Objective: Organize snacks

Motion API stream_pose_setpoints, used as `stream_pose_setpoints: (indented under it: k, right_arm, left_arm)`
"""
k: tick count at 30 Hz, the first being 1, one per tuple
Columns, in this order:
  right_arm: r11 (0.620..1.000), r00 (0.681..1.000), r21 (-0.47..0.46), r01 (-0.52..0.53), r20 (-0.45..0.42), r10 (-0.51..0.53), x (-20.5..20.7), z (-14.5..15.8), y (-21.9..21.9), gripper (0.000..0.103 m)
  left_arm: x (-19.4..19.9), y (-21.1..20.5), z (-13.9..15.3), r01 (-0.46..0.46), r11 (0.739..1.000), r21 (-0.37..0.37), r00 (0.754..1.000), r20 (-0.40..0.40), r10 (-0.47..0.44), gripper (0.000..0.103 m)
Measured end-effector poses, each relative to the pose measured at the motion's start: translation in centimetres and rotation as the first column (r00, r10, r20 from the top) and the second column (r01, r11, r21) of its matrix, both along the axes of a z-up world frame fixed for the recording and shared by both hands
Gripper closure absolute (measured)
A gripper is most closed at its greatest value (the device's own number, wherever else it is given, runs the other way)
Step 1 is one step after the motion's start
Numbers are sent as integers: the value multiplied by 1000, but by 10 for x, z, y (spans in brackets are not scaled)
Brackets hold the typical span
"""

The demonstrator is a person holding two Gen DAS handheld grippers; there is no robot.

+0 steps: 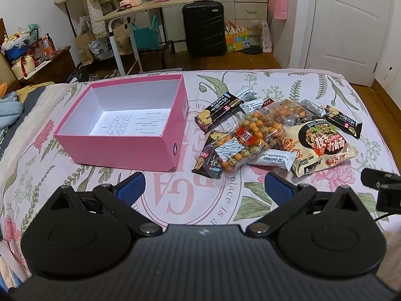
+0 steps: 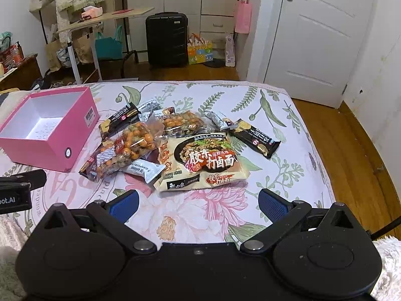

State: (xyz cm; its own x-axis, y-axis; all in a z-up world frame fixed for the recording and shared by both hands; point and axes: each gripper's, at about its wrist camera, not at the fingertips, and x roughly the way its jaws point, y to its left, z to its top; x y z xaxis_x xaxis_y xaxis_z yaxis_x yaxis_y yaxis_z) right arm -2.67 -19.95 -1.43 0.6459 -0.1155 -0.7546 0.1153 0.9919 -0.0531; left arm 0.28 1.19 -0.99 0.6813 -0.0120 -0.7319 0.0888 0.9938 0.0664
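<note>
I am holding the left gripper point(image 1: 204, 185) low over the floral bedsheet point(image 1: 275, 80), its blue fingers point(image 1: 131, 184) spreading wide and gripping nothing; the right gripper point(image 2: 198, 204) is hovering likewise, fingers point(image 2: 272, 204) wide apart and empty. From the left wrist, the pink box point(image 1: 120, 148) is sitting at 11 o'clock with its white inside showing bare, and the snack pile is lying at 1 o'clock, just beside the box. The right wrist is showing what the left view squeezes to its edge: the noodle packet point(image 2: 200, 160) lying straight ahead at 12 o'clock, a dark bar point(image 2: 255, 138) at 1 o'clock, the bag of coated peanuts point(image 2: 130, 145) at 11 o'clock, and the box point(image 2: 47, 150) pushed out to 10 o'clock. A black suitcase point(image 2: 166, 39) is standing beyond the bed
</note>
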Motion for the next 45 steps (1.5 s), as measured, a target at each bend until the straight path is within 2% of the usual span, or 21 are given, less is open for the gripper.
stream_pose_setpoints:
  k: [6,27,31,33,36,38,42,44,45]
  right_arm:
    - [1000,997,-1,19,69,-19,-6,10,-3,0]
    - [999,1000,-31,17,25,-16,-10,-4,-3,0]
    - [999,999,4,-38,22,38,-9,3,-6,0]
    - [995,994,-2,-96,48,96,-8,13,-6,0]
    - [978,977,-72,-197,72,202,-4,25,-2,1]
    - [949,949,-125,-291,87,302,0,34,1,1]
    - [901,898,-202,-383,148,415,17,51,1,1]
    - [873,860,-205,-442,181,478,32,56,-2,1]
    - [866,850,-198,-458,186,492,41,57,-3,1]
  left_arm:
    - [0,-5,2,4,1000,0,1000,-3,-4,0]
    - [-9,-11,3,28,999,-15,1000,-5,-28,0]
    - [-8,-8,3,27,999,-21,1000,2,-27,0]
    - [-8,0,10,5,999,-47,999,41,-3,0]
    - [-3,5,21,-3,1000,-20,994,105,5,0]
    - [4,9,28,6,1000,-10,991,132,-4,0]
    - [33,20,34,22,995,-101,992,127,-9,0]
    - [51,22,33,38,988,-147,992,124,-20,0]
    - [60,21,31,37,988,-150,994,110,-20,0]
